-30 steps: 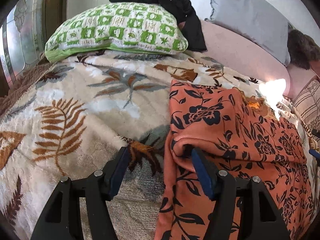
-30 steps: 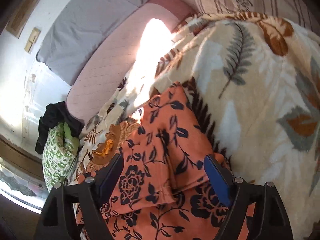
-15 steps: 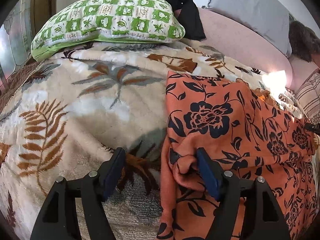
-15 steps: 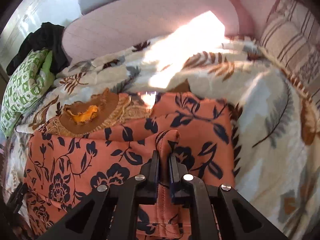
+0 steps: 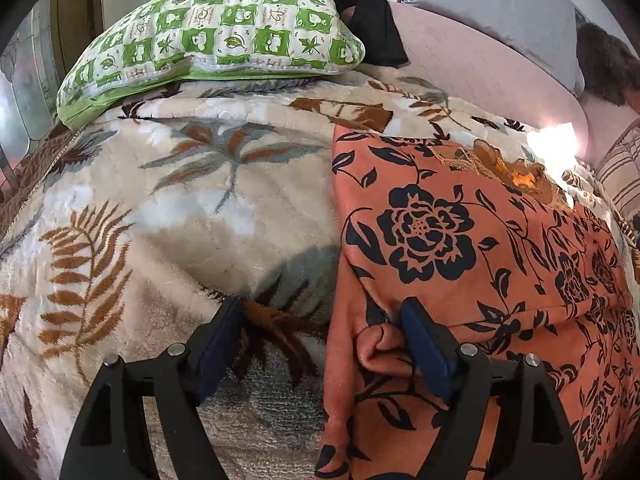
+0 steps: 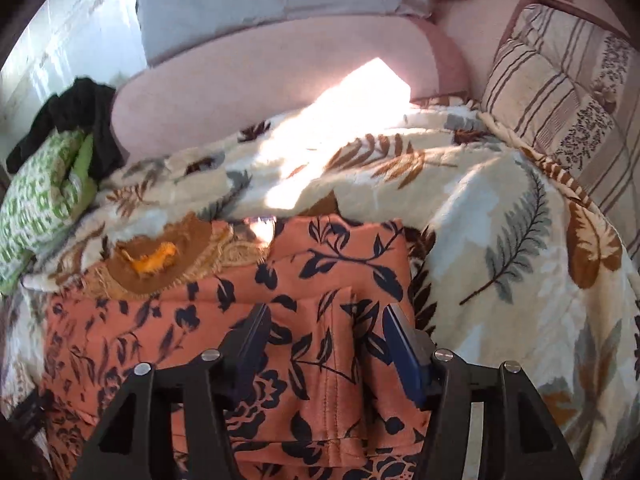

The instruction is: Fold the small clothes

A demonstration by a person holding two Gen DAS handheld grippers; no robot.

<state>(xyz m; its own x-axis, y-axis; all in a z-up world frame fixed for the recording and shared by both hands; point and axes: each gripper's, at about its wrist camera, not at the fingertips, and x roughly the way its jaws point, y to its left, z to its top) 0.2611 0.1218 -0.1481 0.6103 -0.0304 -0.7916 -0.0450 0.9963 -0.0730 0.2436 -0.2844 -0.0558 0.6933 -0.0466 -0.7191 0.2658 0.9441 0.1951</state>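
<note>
The orange flowered garment [image 5: 472,264] runs off the lower and right edges of the left view, so its full outline cannot be told; in the right view its near hem is covered by the right tongs [image 6: 324,336]; the black clothes [image 5: 360,4] are cut by the top edge; the green pillow [image 6: 36,208] is blurred.

No text, label or number is legible.
</note>
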